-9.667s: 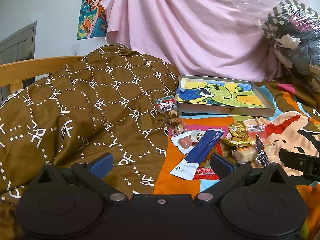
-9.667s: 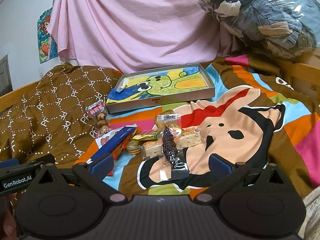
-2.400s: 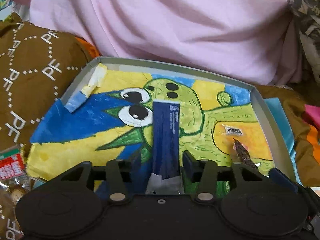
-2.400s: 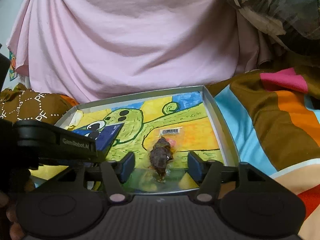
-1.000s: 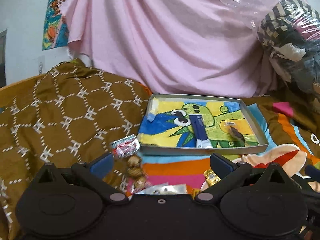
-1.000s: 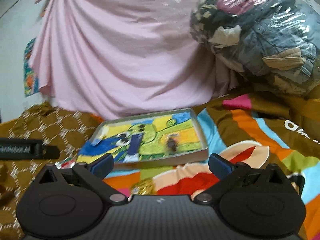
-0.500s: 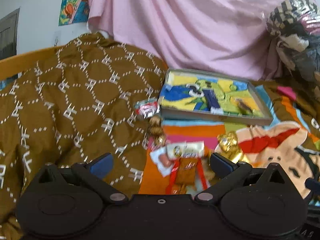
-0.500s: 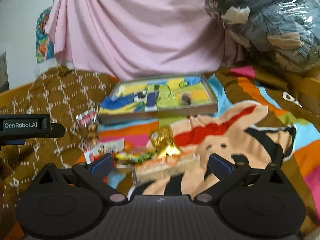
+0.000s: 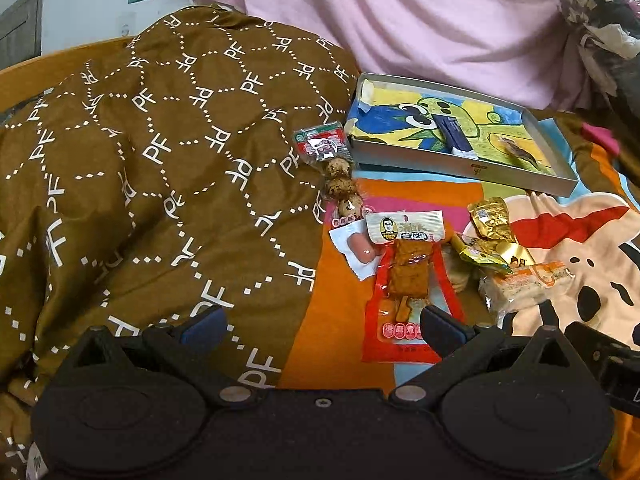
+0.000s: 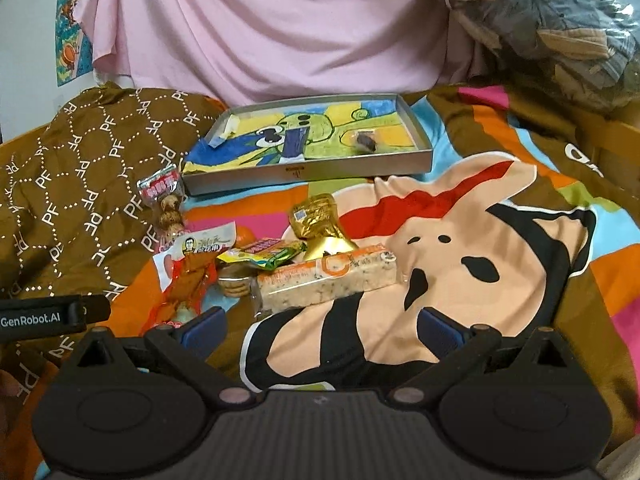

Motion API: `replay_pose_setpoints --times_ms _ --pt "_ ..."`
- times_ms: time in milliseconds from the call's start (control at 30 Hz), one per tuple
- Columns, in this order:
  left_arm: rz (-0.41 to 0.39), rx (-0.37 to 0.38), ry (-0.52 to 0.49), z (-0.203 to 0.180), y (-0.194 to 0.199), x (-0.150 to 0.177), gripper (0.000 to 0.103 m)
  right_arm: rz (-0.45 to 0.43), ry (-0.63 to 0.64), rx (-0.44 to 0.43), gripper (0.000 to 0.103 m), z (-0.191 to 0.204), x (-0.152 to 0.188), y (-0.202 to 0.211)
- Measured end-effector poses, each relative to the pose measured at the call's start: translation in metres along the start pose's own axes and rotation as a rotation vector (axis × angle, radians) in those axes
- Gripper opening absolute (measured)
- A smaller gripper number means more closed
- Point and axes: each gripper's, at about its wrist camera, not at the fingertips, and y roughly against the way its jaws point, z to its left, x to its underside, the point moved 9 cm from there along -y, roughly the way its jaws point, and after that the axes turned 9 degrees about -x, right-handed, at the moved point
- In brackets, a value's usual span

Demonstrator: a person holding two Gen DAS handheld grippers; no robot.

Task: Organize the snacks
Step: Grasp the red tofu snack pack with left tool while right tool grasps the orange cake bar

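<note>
A shallow grey tray [image 9: 460,166] [image 10: 308,172] with a cartoon lining sits on the bed. In it lie a dark blue packet [image 9: 454,136] [image 10: 295,142] and a dark dried snack [image 9: 518,150] [image 10: 366,140]. Loose snacks lie in front of it: a red tofu-skewer packet [image 9: 408,276] [image 10: 188,276], a quail-egg packet [image 9: 334,168] [image 10: 166,200], a gold packet [image 9: 494,222] [image 10: 318,216], a green-yellow packet [image 10: 264,252] and a pale crumbly bar [image 9: 528,282] [image 10: 328,284]. My left gripper [image 9: 320,328] is open and empty, just before the red packet. My right gripper [image 10: 322,326] is open and empty, just before the bar.
A brown patterned quilt [image 9: 160,160] is heaped on the left. A colourful cartoon blanket [image 10: 460,248] covers the bed. A pink sheet [image 10: 260,32] hangs behind the tray. A plastic-wrapped bundle of clothes [image 10: 552,28] sits at the back right.
Both grippers released the blue packet and dried snack in the tray, drew back open and empty, and now hang low over the loose snacks.
</note>
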Motion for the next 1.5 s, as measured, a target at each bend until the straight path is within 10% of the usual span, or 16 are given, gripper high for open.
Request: replay_pose_setpoints --times_ms 500,1033,1500 --pt "-0.019 0.050 -0.071 -0.012 -0.022 -0.004 0.102 0.091 -0.072 -0.059 0.103 -0.017 -0.015 -0.031" --pt "0.091 0.309 -0.066 -0.073 -0.070 -0.012 0.102 0.148 -0.255 -0.190 0.103 -0.041 -0.037 -0.110" --pt "0.167 0.269 -0.062 -0.066 -0.091 -0.008 0.083 0.177 -0.262 -0.084 0.102 -0.054 -0.032 -0.139"
